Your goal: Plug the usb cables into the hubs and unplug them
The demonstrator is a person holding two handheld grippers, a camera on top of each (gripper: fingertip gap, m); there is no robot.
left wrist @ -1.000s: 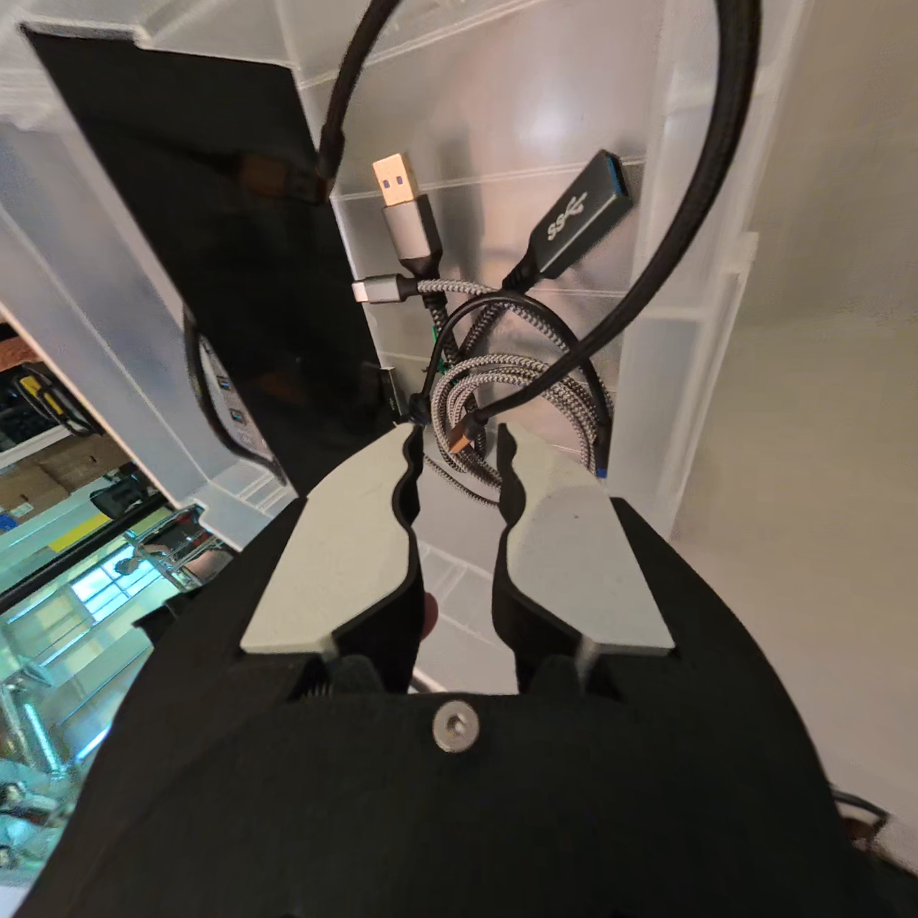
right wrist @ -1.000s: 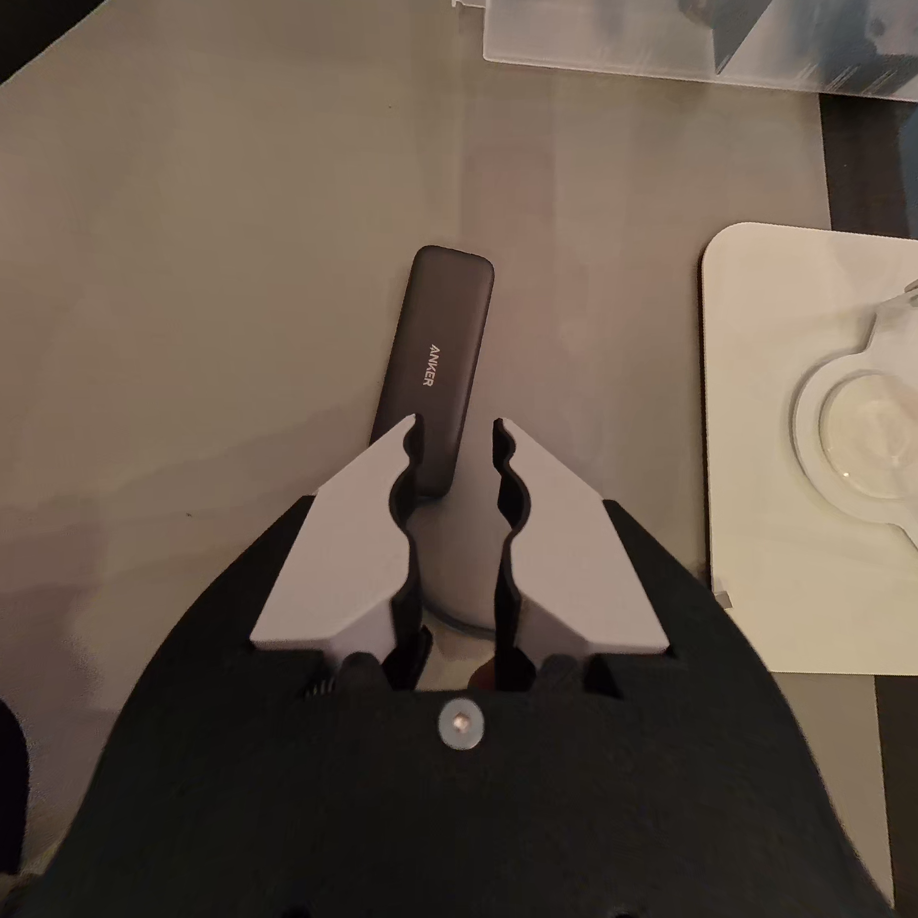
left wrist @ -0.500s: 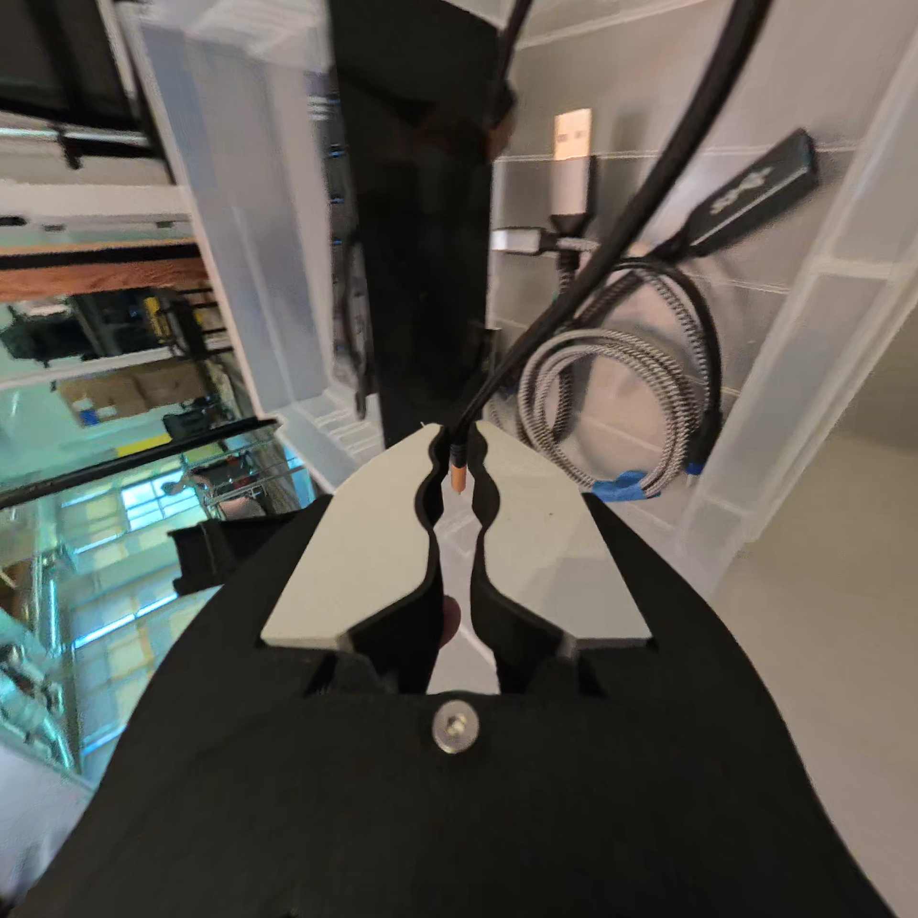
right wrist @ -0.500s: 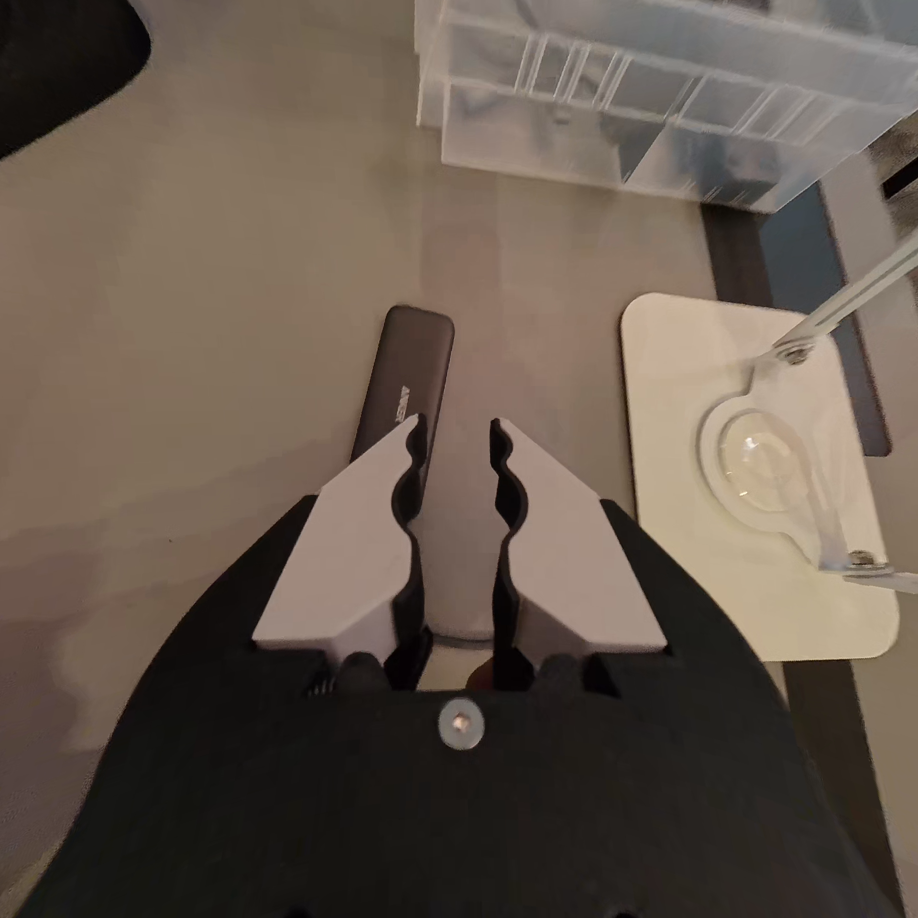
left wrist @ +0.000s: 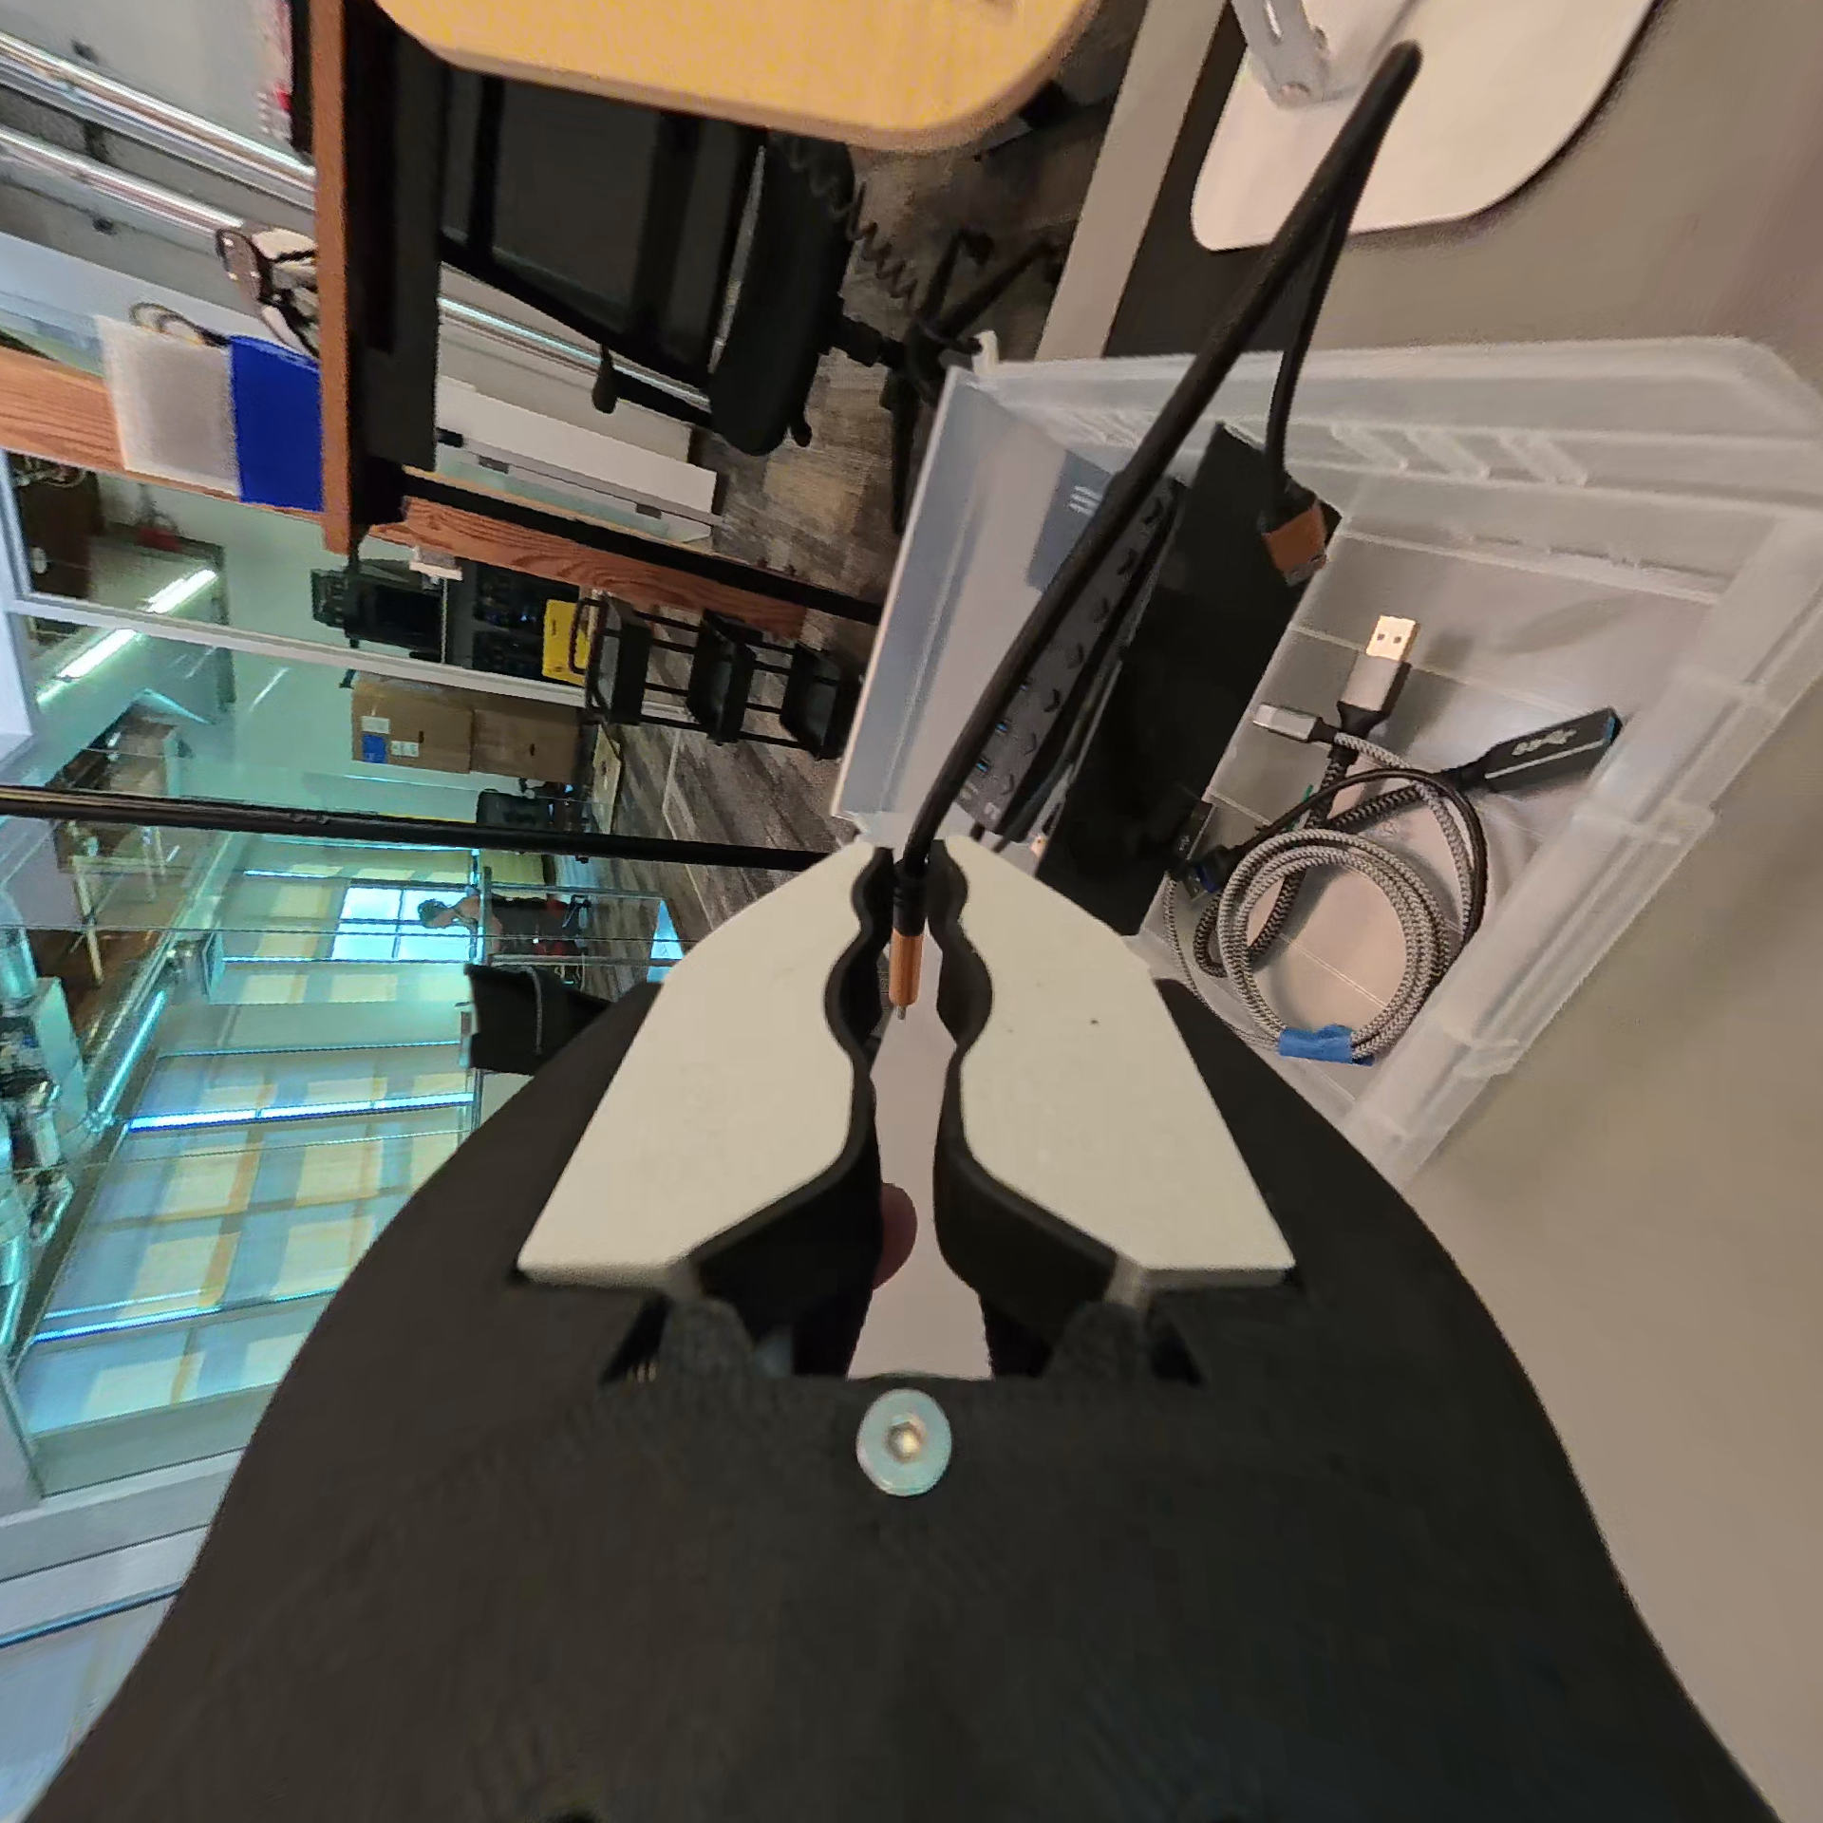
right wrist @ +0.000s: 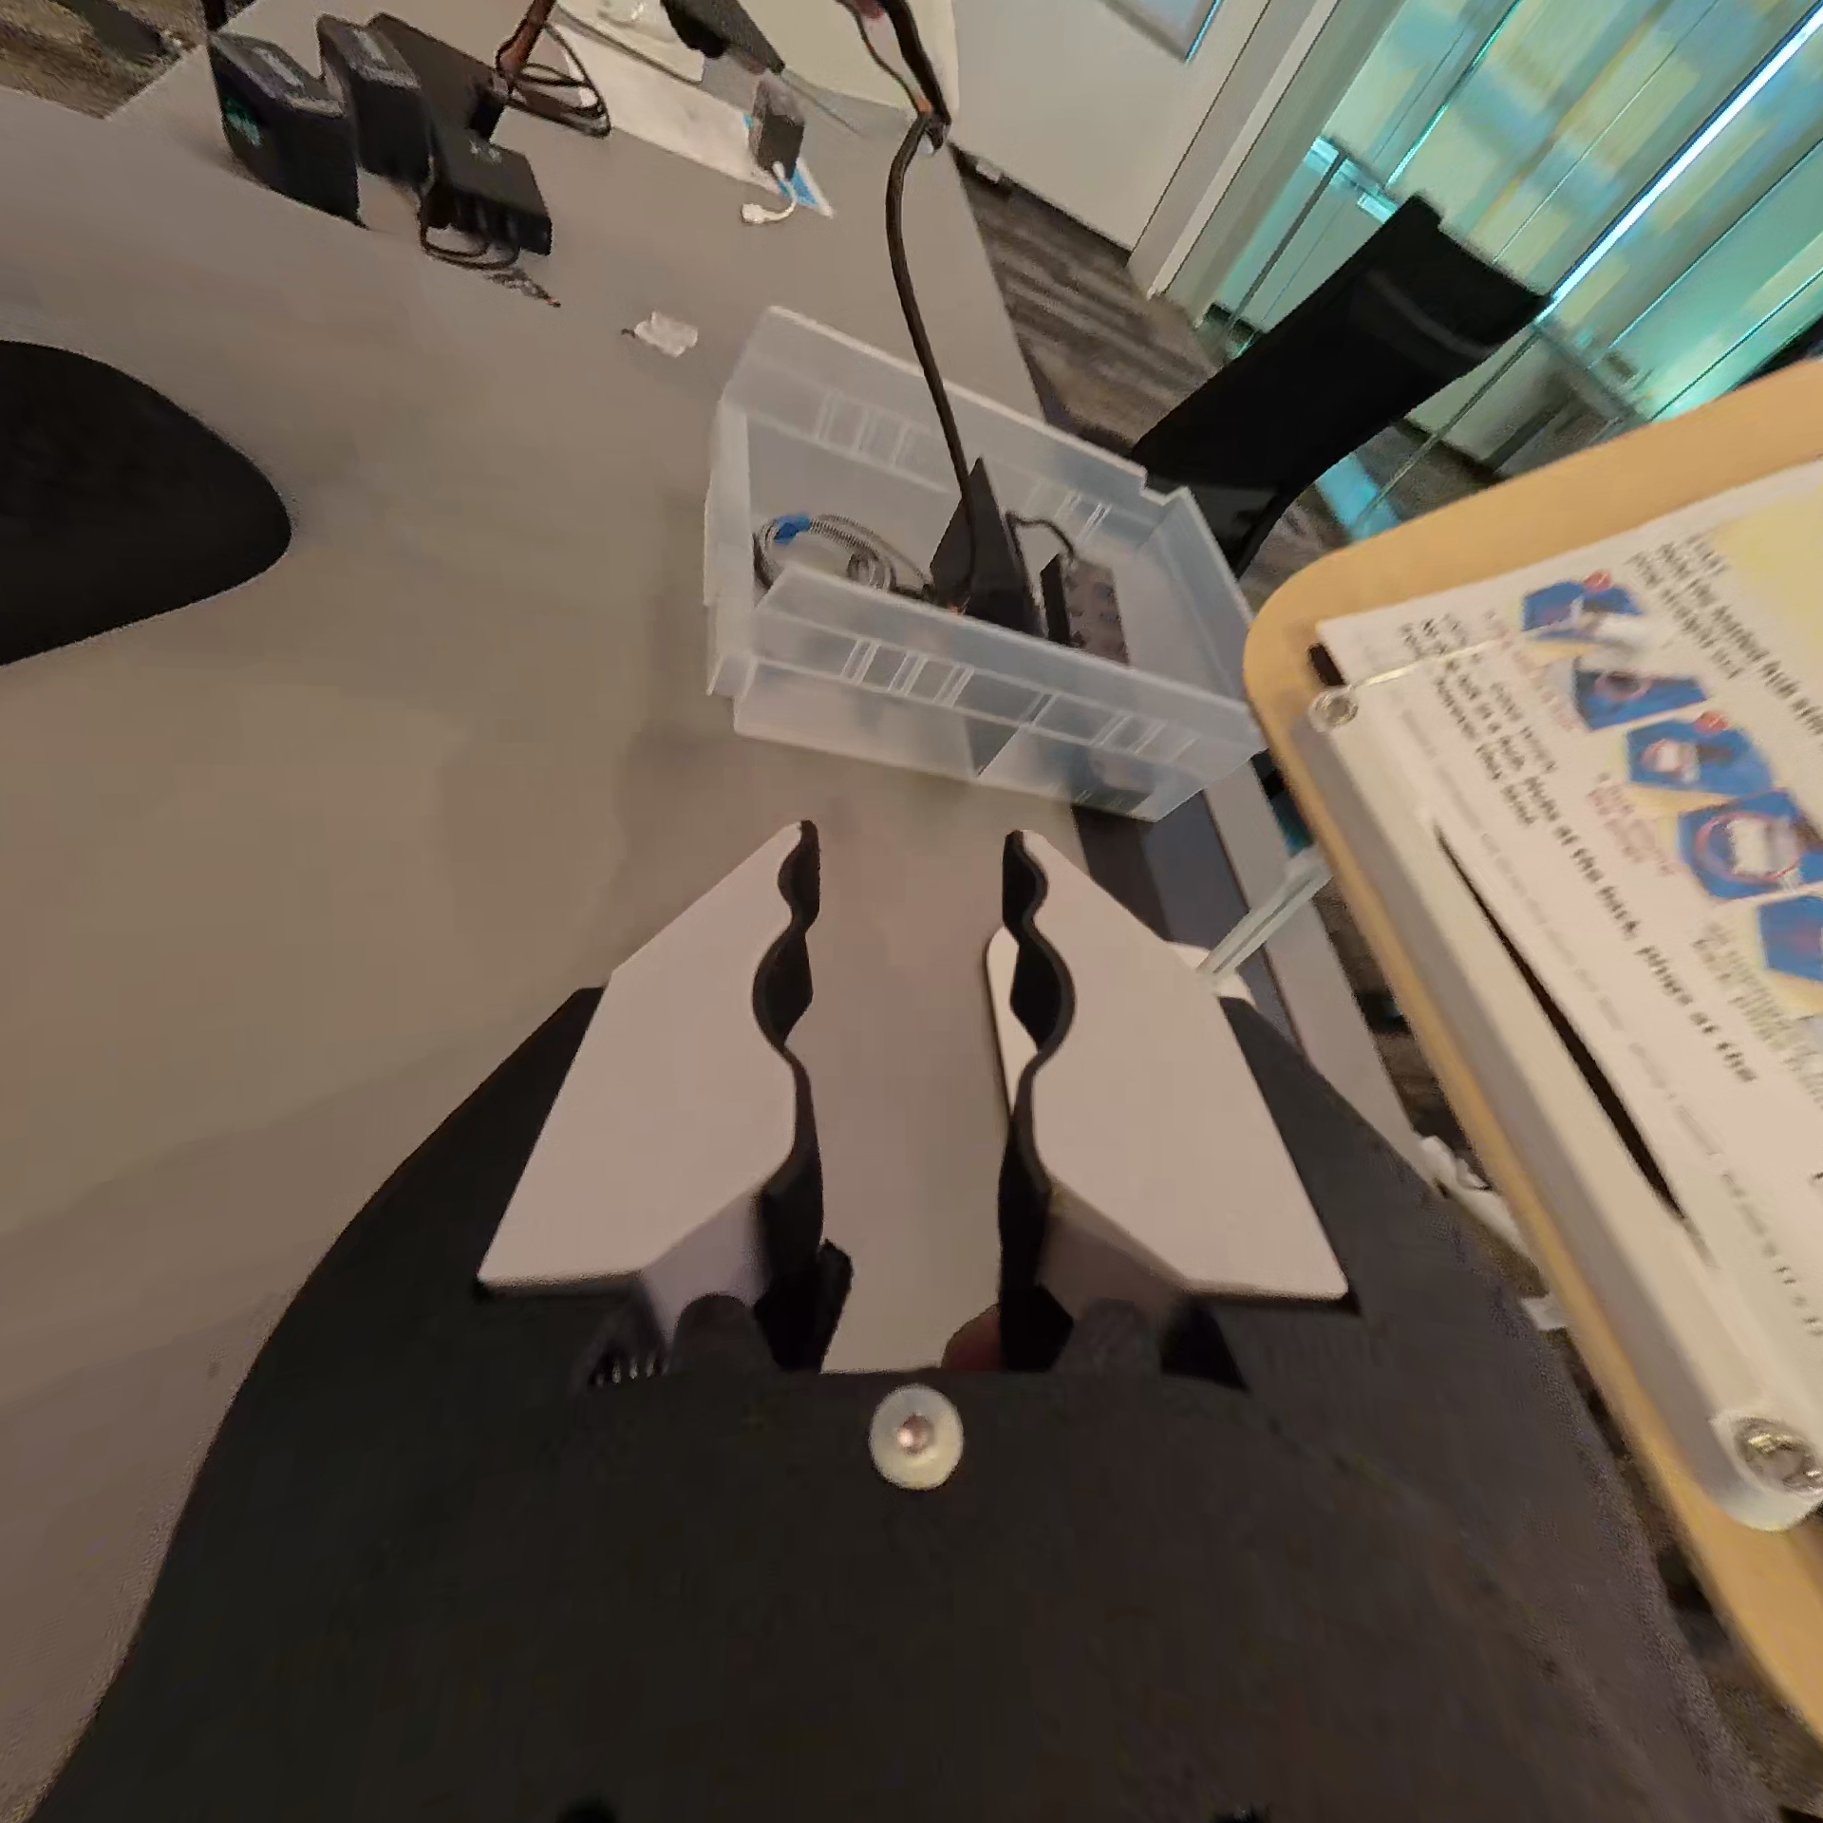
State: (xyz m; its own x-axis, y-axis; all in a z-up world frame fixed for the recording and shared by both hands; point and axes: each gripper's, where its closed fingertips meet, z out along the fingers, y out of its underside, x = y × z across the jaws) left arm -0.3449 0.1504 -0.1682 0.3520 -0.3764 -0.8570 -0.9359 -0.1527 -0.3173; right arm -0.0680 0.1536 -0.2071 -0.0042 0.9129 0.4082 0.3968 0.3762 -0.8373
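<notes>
The left tool [left wrist: 912, 868] is clenched on the orange plug [left wrist: 905, 962] of a black cable [left wrist: 1164, 424], which climbs toward 1 o'clock. Beyond, at 2 o'clock, a clear bin [left wrist: 1628, 947] on the desk [left wrist: 1628, 1381] holds a black hub [left wrist: 1199, 631], probably, and a coiled braided cable [left wrist: 1322, 947]. The right tool [right wrist: 910, 856] hangs released above the desk, bin at 12 o'clock.

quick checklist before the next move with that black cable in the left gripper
1. Left gripper shut on the black cable at its orange-sleeved plug: ok.
2. Plug tip clear of the fingers for insertion: not ok, it lies between them, pointing back at the camera.
3. Right gripper open and empty: ok.
4. Hub to plug into in view: cannot tell.
5. Cable free of the clear plastic bin: not ok, it runs into it.
</notes>
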